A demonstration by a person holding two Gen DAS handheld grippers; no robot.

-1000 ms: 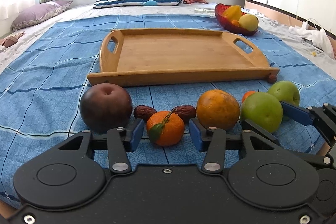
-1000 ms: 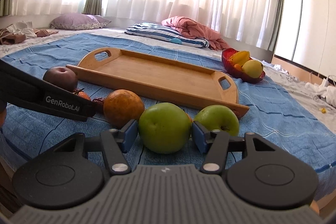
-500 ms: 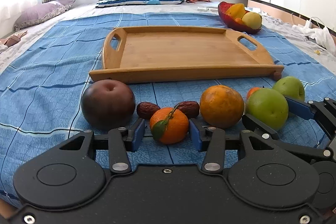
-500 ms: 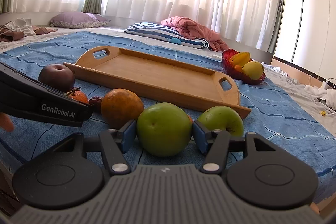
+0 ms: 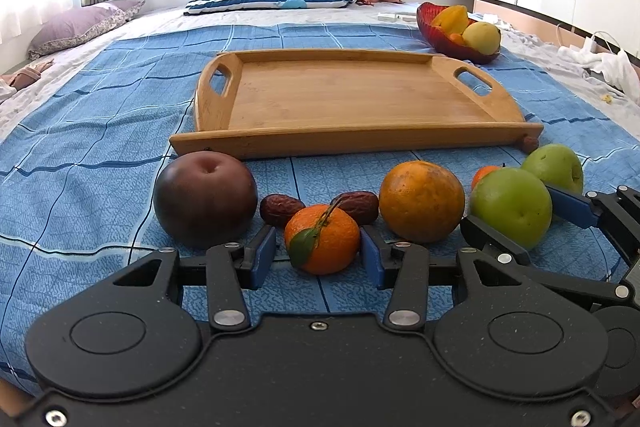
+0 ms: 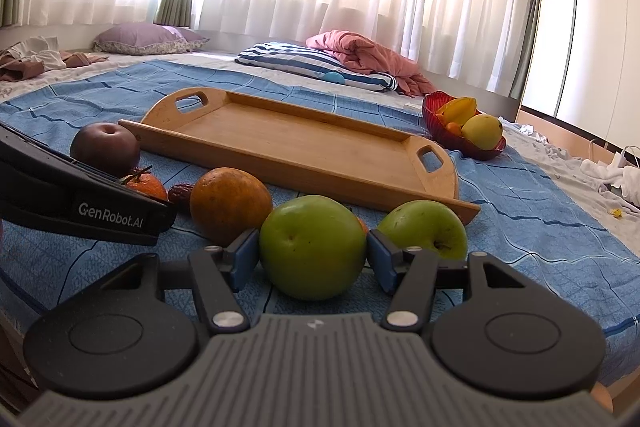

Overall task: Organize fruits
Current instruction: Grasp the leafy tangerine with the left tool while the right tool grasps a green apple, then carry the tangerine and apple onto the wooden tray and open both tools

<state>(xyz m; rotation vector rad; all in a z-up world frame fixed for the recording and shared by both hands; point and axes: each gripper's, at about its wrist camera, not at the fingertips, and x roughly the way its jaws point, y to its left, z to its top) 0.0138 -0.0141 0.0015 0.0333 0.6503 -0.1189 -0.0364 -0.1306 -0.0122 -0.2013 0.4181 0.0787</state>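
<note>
Closing in: L gripper (image 5: 318, 257) jaws now nearer the tangerine (image 5: 322, 239) vs 1 s ago, not clamped; R gripper (image 6: 312, 259) pads touching green apple (image 6: 313, 247), both on blanket before tray (image 5: 352, 107).

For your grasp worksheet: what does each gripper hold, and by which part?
Left gripper: nothing held; open around the tangerine. Right gripper: pads at the green apple's sides; firm grip cannot be told.

Both wrist views low, close, facing tray (image 5: 352, 99); right angled leftward.
</note>
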